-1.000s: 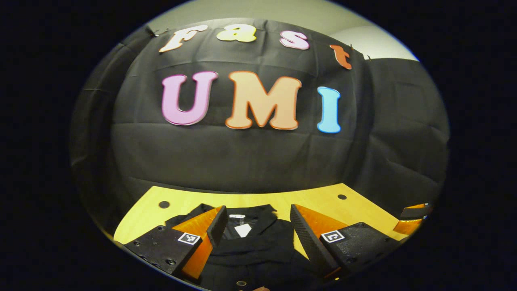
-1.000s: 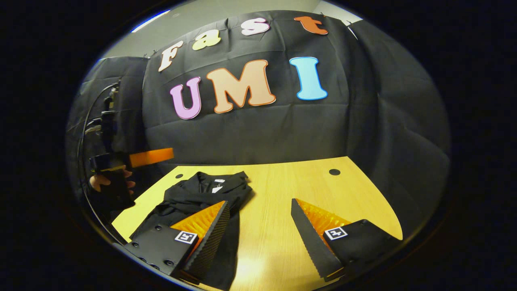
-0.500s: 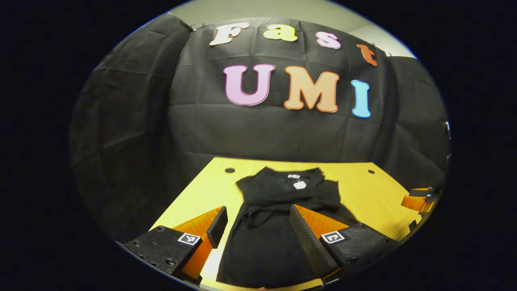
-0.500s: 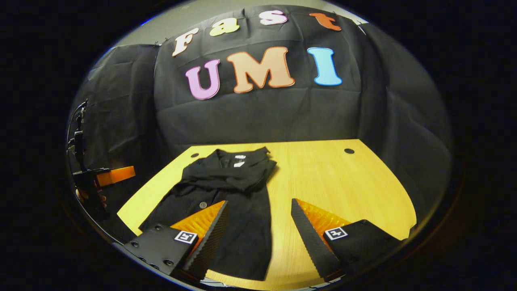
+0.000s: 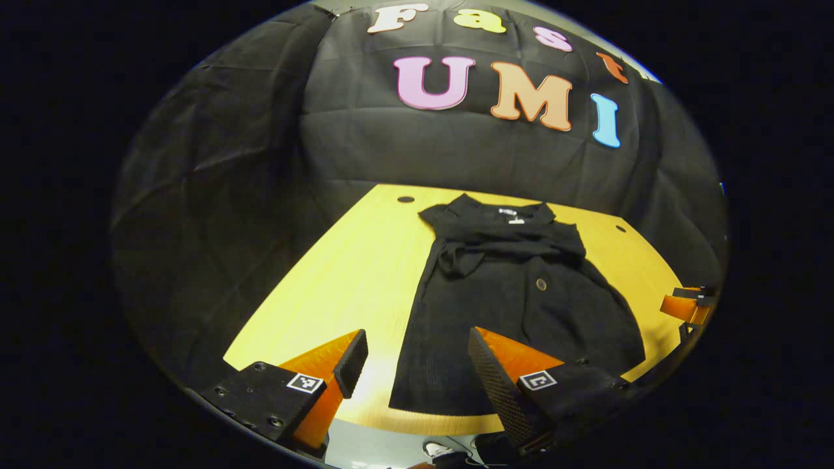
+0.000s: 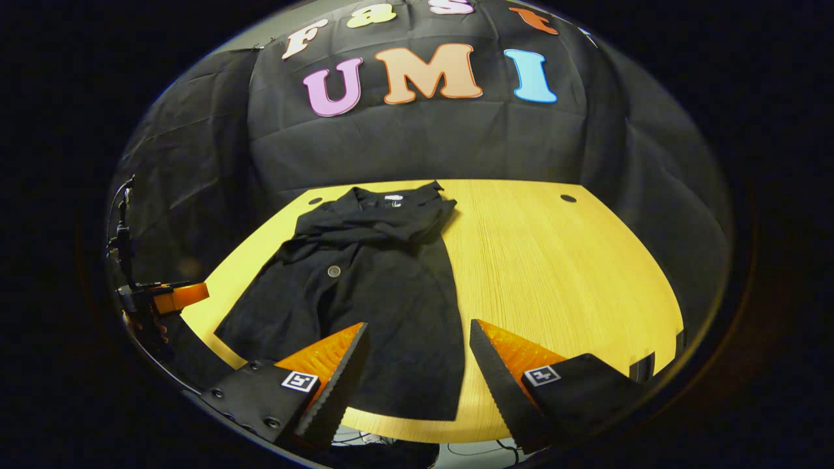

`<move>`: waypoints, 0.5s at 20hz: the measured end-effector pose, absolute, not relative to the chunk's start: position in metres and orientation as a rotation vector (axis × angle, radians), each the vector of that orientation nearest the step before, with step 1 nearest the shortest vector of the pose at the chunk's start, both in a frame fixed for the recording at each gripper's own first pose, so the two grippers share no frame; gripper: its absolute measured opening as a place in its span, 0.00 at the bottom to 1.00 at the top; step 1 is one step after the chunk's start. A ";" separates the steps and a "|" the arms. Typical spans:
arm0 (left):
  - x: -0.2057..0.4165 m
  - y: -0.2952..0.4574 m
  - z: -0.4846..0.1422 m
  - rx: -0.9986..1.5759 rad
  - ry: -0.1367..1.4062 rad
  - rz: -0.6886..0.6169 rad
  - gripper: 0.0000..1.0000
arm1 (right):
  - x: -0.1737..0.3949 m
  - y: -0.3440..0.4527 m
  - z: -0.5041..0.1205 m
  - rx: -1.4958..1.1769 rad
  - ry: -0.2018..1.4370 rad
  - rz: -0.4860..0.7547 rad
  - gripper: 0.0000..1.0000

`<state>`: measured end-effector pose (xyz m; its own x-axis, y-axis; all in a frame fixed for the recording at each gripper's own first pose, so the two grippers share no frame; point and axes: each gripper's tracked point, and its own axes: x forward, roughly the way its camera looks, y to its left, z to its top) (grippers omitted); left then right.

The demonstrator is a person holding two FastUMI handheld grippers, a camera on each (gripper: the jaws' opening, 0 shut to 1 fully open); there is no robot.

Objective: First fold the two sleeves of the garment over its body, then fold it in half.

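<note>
Both sleeves point(image 5: 505, 242) already lie bunched across the chest of the garment point(image 5: 515, 306), so in my judgement the step in hand is the fold in half. To do it well, take the hem at its two near corners, one in each tool, lift both together and carry them evenly toward the collar point(image 6: 394, 197), keeping the cloth taut between them so the sleeves are not dragged out of place. Lay the hem down square with the shoulders before you let go.

Your left gripper point(image 5: 417, 358) has its jaws released and holding nothing; it hangs over the near edge of the worktop point(image 5: 339, 273), and the garment's near-left hem corner sits just ahead, between the two jaws and closer to the right-hand one. Your right gripper point(image 6: 417, 355) is likewise released and empty; in the right gripper view the hem's near-right corner point(image 6: 449, 410) lies between its jaws, with the left-hand jaw over the cloth and the right-hand one over bare worktop.

The garment lies flat with its collar toward the booth wall and its hem toward you. How high either gripper stands above the cloth is hard to tell through the fisheye, so come down slowly.
</note>
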<state>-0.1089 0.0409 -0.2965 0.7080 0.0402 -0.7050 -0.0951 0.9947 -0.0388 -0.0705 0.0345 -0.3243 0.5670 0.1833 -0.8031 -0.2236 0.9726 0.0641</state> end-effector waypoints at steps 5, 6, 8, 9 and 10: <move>-0.143 0.043 -0.342 -0.072 0.900 0.080 0.94 | -0.102 0.024 -0.355 -0.086 1.028 0.210 0.99; -0.146 0.043 -0.350 -0.071 0.918 0.086 0.94 | -0.108 0.023 -0.362 -0.091 1.046 0.208 0.99; -0.151 0.045 -0.363 -0.077 0.943 0.100 0.95 | -0.117 0.023 -0.374 -0.101 1.078 0.208 0.94; -0.155 0.045 -0.367 -0.080 0.957 0.108 0.95 | -0.120 0.022 -0.378 -0.109 1.089 0.208 0.94; -0.156 0.046 -0.369 -0.066 0.962 0.114 0.95 | -0.124 0.022 -0.383 -0.120 1.107 0.211 0.94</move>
<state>-0.1560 0.0463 -0.3686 0.5666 0.0674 -0.8213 -0.1257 0.9921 -0.0053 -0.1242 0.0217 -0.3826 0.4297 0.1091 -0.8964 -0.2287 0.9734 0.0088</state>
